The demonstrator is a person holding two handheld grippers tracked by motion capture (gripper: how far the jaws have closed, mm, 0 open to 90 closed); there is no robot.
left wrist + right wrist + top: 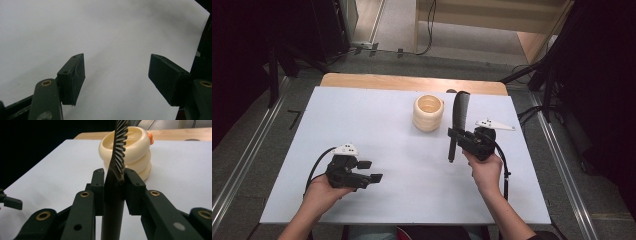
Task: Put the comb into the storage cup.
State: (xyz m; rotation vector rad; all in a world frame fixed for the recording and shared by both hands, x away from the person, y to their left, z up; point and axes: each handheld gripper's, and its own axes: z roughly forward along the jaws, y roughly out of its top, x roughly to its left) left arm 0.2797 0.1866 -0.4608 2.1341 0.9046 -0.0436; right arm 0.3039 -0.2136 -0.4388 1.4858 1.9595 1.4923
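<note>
High view: right gripper (457, 134) clenched on comb (458, 117), beside cup (428, 113); left gripper (371, 171) released.

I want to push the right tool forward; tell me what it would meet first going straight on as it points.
Probably the cream ringed cup: the right tool, shut on the black comb, points at it. Depth is unclear.

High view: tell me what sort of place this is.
Probably a lab recording station: a white table flanked by metal floor rails, loose cables behind, and a black comb beside a cream ringed cup.
</note>
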